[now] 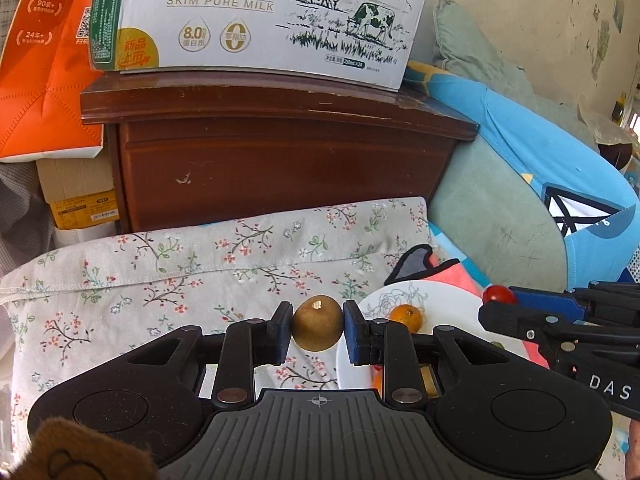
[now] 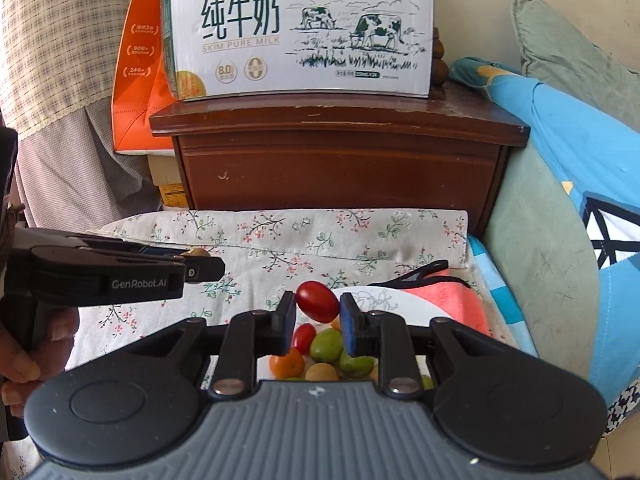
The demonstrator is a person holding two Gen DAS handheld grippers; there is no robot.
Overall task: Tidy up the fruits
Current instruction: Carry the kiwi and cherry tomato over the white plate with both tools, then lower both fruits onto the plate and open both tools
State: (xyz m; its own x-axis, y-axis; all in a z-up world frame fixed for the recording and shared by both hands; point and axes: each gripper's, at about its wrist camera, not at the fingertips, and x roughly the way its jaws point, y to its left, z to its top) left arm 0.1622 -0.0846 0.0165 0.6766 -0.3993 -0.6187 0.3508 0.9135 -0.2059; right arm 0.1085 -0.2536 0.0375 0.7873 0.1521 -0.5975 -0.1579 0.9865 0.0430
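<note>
Left gripper pinches the fuzzy brown kiwi just left of the white round plate, right gripper pinches the glossy red cherry tomato above it — both light, tomato slippery and squashable, hold mid-body.

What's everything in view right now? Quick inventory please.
kiwi: 1, brown, in left gripper
red tomato: 1, in right gripper
plate: 1, white, on floral cloth
fruit on plate: second tomato, orange, green ones, count unclear
floral cloth: 1, white, foreground
pink cloth: 1, right of plate
milk box: 1, white, on cabinet
cabinet: 1, brown, behind
orange bag: 1, left of cabinet
left gripper: shut on kiwi
right gripper: shut on tomato
</note>
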